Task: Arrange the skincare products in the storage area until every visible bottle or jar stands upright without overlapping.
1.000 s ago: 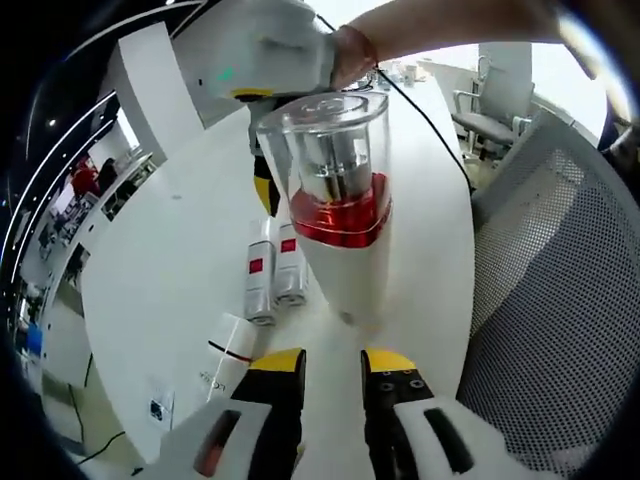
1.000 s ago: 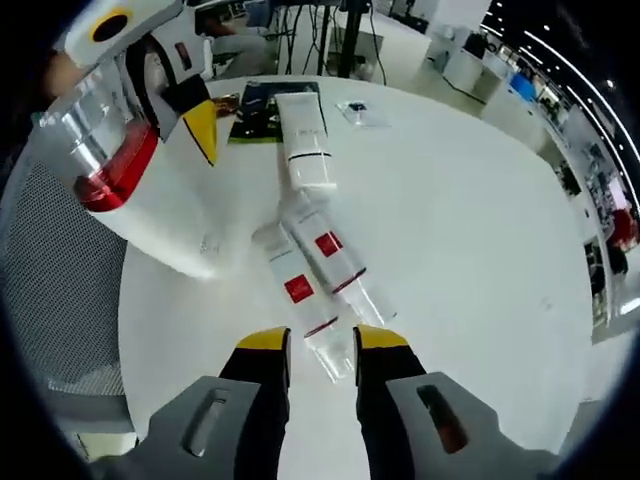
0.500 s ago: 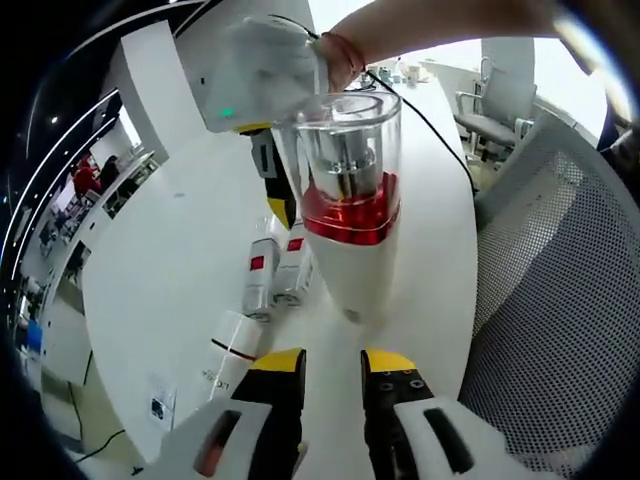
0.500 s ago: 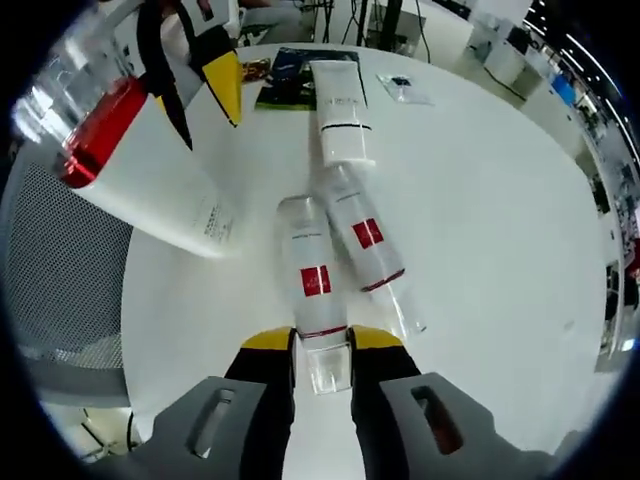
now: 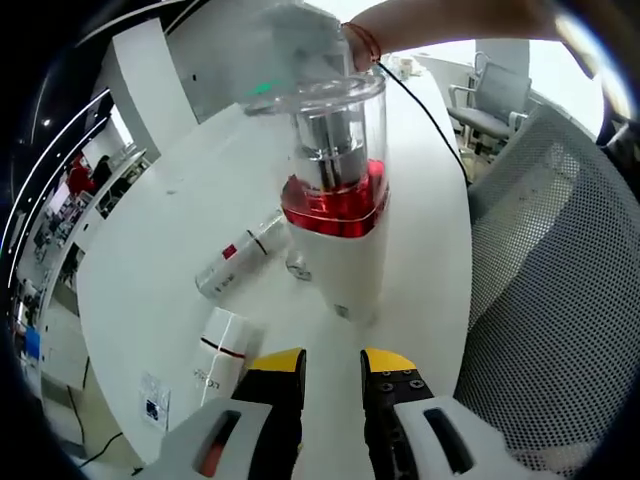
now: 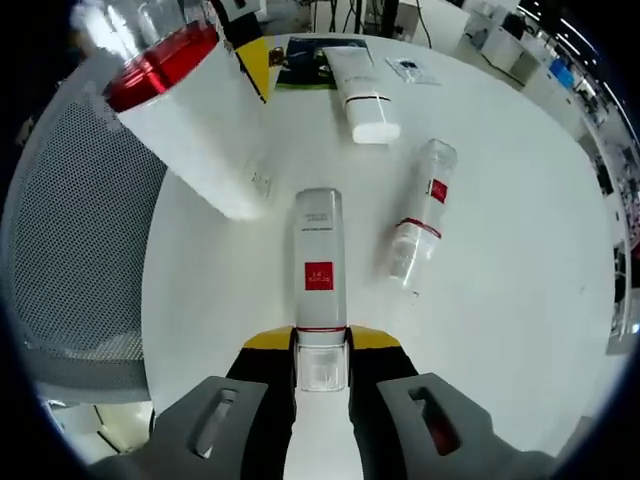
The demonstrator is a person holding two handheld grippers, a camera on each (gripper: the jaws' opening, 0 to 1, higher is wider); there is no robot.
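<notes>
**Bottle gripped, ready to stand up**

The right gripper (image 6: 320,350) clamps the clear-capped end of a frosted cylindrical bottle with a red square label (image 6: 318,275), its long axis running straight ahead over the round white table (image 6: 520,260) (base farthest). The left gripper (image 5: 333,368) hangs narrowly parted, holding nothing.

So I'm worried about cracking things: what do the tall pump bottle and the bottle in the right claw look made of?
Tall pump bottle: glossy opaque white body, clear hard-looking cap showing the pump inside; probably plastic. Bottle in the right claw: frosted translucent body, clear cap; plastic or glass, unclear.
</notes>
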